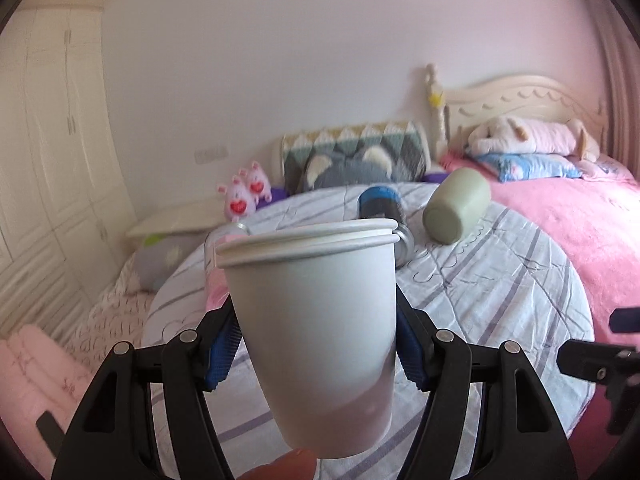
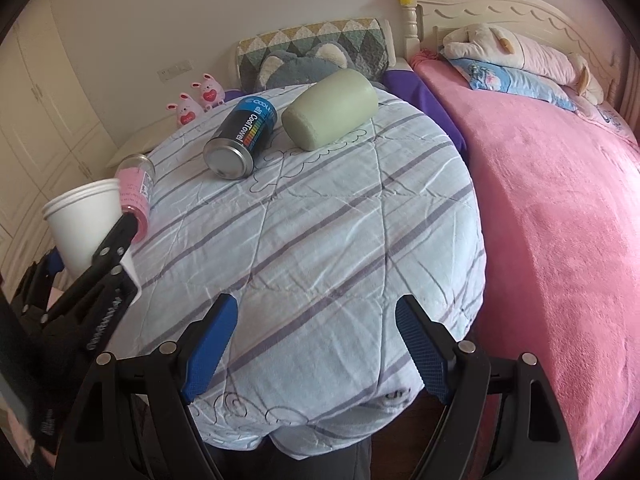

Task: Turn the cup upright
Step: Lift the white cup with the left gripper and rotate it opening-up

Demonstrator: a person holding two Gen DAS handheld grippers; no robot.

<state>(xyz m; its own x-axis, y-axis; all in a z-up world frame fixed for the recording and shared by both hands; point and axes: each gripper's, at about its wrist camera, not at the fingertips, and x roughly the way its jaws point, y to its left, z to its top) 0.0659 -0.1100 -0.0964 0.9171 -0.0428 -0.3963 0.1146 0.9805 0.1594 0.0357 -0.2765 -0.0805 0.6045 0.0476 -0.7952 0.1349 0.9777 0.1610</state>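
Observation:
My left gripper (image 1: 316, 344) is shut on a white paper cup (image 1: 316, 312), rim up, held above the round table's left side. It also shows in the right wrist view as the white cup (image 2: 82, 220) in the left gripper (image 2: 108, 252). My right gripper (image 2: 316, 344) is open and empty over the table's near edge. A green cup (image 2: 332, 114) lies on its side at the far side of the table; it also shows in the left wrist view (image 1: 456, 208).
The table wears a striped quilted cloth (image 2: 320, 220). A blue can (image 2: 242, 138) lies on its side beside the green cup. A pink-labelled jar (image 2: 138, 188) lies at the left edge. A pink bed (image 2: 560, 220) stands on the right.

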